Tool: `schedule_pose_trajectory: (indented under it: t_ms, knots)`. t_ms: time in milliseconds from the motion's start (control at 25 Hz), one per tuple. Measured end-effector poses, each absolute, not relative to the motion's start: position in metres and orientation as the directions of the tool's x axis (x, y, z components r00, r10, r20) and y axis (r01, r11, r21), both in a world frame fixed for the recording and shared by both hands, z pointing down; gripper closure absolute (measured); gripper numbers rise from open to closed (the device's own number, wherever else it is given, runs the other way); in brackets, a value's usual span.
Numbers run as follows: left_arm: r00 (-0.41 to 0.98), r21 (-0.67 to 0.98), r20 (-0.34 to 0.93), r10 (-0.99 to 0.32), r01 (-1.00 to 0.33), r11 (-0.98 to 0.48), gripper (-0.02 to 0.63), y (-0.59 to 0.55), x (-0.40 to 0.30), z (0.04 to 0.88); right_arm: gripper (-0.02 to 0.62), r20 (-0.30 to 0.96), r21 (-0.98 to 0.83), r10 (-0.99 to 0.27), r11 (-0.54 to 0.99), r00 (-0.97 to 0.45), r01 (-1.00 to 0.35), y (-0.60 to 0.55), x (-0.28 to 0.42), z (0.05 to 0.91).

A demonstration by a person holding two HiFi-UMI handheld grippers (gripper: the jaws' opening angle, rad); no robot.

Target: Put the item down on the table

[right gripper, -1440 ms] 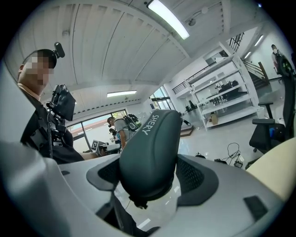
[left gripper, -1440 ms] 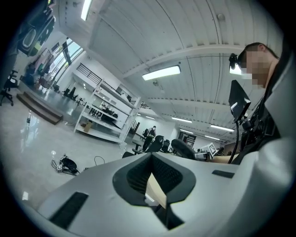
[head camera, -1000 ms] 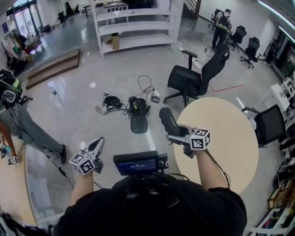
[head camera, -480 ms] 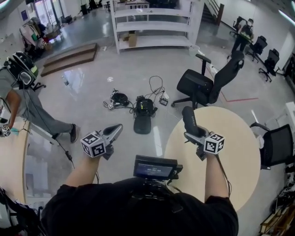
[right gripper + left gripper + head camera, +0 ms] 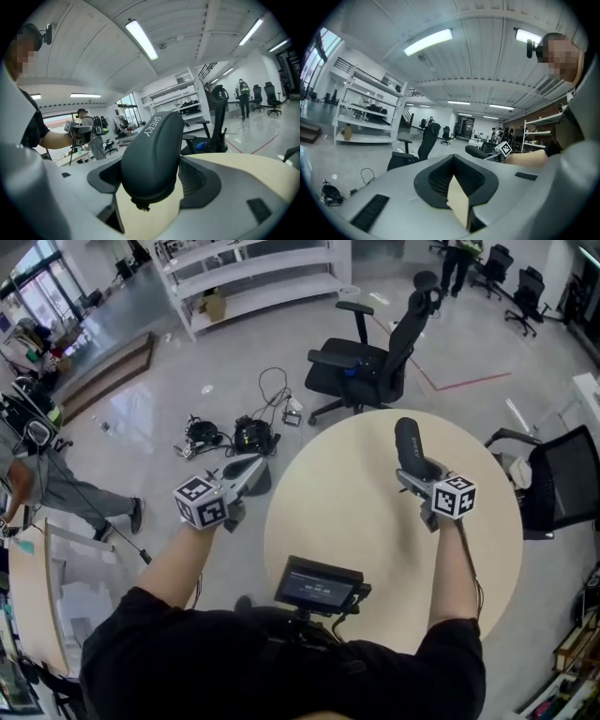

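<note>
Right gripper [image 5: 415, 476] clamped on the dark padded item [image 5: 409, 439], long axis pointing to frame top, over the bench [image 5: 337, 521] at centre-right. Bench surface lies directly beneath. Left gripper [image 5: 246, 471]: jaws together, empty, at the bench's left edge.

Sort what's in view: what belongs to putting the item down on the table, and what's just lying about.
Part of the job:
- right gripper, clamped on the dark grey oblong item marked SHERY
- round beige table

Lying about:
- left gripper, holding nothing
- black office chair
- cables and gear on the floor
- white shelving
</note>
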State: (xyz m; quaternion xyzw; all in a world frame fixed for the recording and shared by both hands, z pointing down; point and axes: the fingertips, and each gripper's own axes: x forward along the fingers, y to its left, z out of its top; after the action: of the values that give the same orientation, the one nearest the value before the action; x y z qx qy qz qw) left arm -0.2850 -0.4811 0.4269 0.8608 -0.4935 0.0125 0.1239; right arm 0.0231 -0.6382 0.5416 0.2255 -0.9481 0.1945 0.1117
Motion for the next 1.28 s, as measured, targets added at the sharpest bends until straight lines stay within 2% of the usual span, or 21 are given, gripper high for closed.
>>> schedule_pose_trajectory:
  t_ms: [200,680,1000,1280]
  knots:
    - [0.608,0.19,0.197,-0.769,-0.793,-0.578,0.606,-0.543,-0.19,0.447,0.238,0.307,-0.327,-0.5,0.744,-0.81,-0.583,-0.681,0.126,0.573]
    - [0.746,0.294,0.263,-0.612,-0.666,-0.685,0.606,-0.63,-0.005,0.519,0.238,0.347,-0.327,-0.669,0.571,-0.658,-0.753,-0.744,0.329,0.632]
    - [0.81,0.319,0.279,-0.516,-0.585,-0.746,0.606,-0.665,0.077,0.555,0.236,0.394,-0.325,-0.71,0.486,-0.583,-0.811,-0.759,0.403,0.672]
    - [0.837,0.354,0.269,-0.477,-0.546,-0.759,0.606,-0.686,0.12,0.577,0.238,0.44,-0.301,-0.73,0.429,-0.523,-0.852,-0.77,0.444,0.697]
